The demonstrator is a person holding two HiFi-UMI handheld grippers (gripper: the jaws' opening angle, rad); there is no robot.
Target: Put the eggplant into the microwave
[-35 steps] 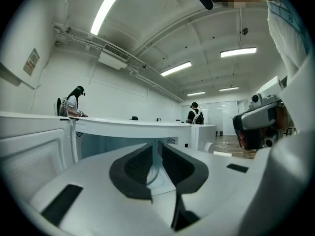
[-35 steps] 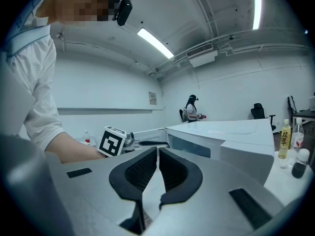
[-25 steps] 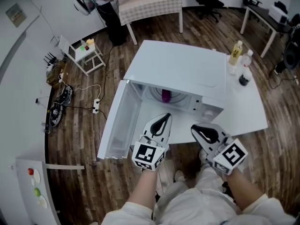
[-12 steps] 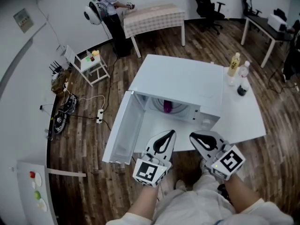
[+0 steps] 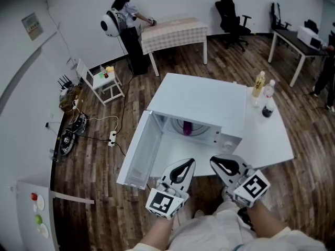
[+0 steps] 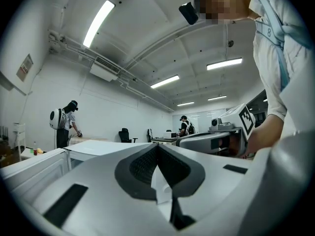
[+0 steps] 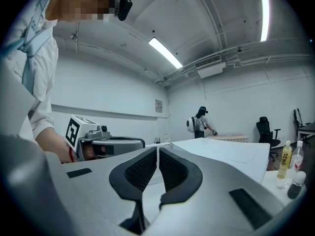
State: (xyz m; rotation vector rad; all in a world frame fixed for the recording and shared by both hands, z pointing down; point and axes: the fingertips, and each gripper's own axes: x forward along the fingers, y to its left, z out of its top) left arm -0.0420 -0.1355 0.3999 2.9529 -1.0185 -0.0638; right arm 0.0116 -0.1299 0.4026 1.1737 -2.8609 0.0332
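The purple eggplant (image 5: pixel 187 127) lies inside the white microwave (image 5: pixel 207 101), whose door (image 5: pixel 138 149) stands swung open to the left. Both grippers hang in front of the opening, clear of the oven and close to my body. The left gripper (image 5: pixel 187 164) is shut with nothing between its pads, and its jaws meet in the left gripper view (image 6: pixel 157 151). Beside it, the right gripper (image 5: pixel 219 162) is also shut and empty, its pads together in the right gripper view (image 7: pixel 157 154). Neither gripper view shows the eggplant.
The microwave sits on a white table (image 5: pixel 269 137). Bottles (image 5: pixel 258 84) stand at the table's far right corner. A person (image 5: pixel 123 19) works at a checked table (image 5: pixel 175 27) at the back. A small white stand (image 5: pixel 104 81) and cables (image 5: pixel 70 132) are on the floor at left.
Both grippers have drawn back from the microwave toward my body and risen a little. The eggplant has stayed inside and the door is still open.
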